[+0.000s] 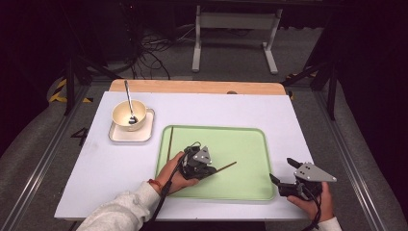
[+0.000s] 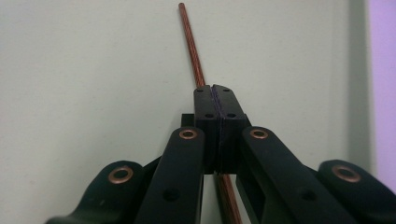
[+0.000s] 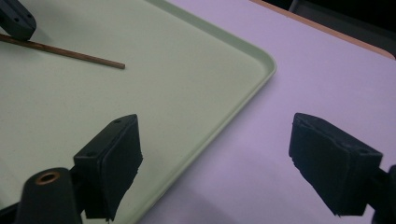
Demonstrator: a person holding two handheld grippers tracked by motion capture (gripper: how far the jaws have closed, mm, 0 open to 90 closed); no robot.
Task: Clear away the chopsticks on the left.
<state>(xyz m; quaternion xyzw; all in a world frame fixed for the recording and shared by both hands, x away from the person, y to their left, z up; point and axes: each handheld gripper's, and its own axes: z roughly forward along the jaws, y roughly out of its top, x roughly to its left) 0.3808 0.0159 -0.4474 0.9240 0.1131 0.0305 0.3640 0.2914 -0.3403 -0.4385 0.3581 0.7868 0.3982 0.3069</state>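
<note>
A thin brown chopstick (image 1: pixel 227 166) lies slanted over the green tray (image 1: pixel 250 144). My left gripper (image 1: pixel 210 170) is shut on the chopstick near its middle. In the left gripper view the pads of my left gripper (image 2: pixel 215 93) meet around the chopstick (image 2: pixel 191 51), which runs on ahead over the tray. A second chopstick (image 1: pixel 170 143) lies along the tray's left edge. My right gripper (image 1: pixel 281 169) stands open at the tray's front right corner, with nothing between its jaws. In the right gripper view, my right gripper (image 3: pixel 215 140) straddles the tray's rim (image 3: pixel 261 79), and the held chopstick (image 3: pixel 70 53) shows at the far left.
A cream bowl (image 1: pixel 129 114) with a metal spoon (image 1: pixel 128 98) in it stands on a small square plate (image 1: pixel 144 132) at the back left of the white tabletop (image 1: pixel 216 108). A wooden strip (image 1: pixel 192 86) borders the table's far edge.
</note>
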